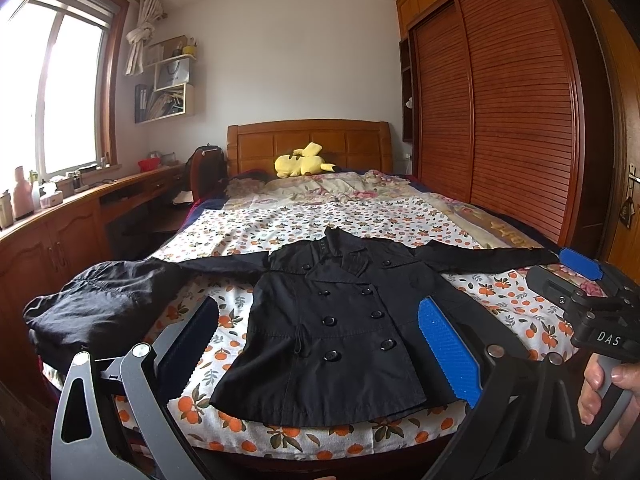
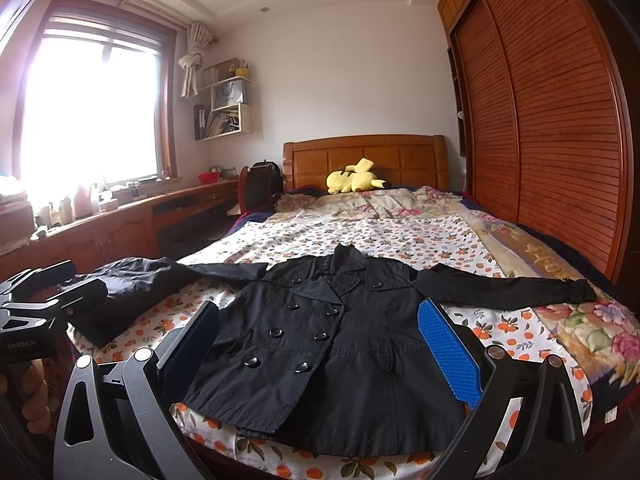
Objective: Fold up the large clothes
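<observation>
Coat: black double-breasted coat (image 1: 332,328) lying flat and face up on the bed, buttons showing, hem toward me, collar toward the headboard.
Sleeves: I see both stretched out sideways; one sleeve (image 2: 508,286) reaches toward the wardrobe side, the other runs toward the window side and touches a second dark garment.
Second garment: crumpled black cloth (image 1: 100,304) at the bed's window-side edge.
Bed: orange-print sheet (image 1: 280,224) under the coat, floral quilt farther back, wooden headboard (image 1: 308,140).
Left claw: my left gripper (image 1: 320,348) hovers above the coat's hem with its jaws spread wide, nothing between them.
Right claw: my right gripper (image 2: 320,348) likewise hangs over the hem, jaws wide apart and empty; its blue pad (image 2: 450,354) faces inward.
Hand: from the left view, fingers of the right hand (image 1: 608,396) wrap the right gripper's handle.
Background: yellow plush toy (image 2: 354,178) by the headboard, slatted wardrobe (image 2: 552,120), bright window (image 2: 88,112).
</observation>
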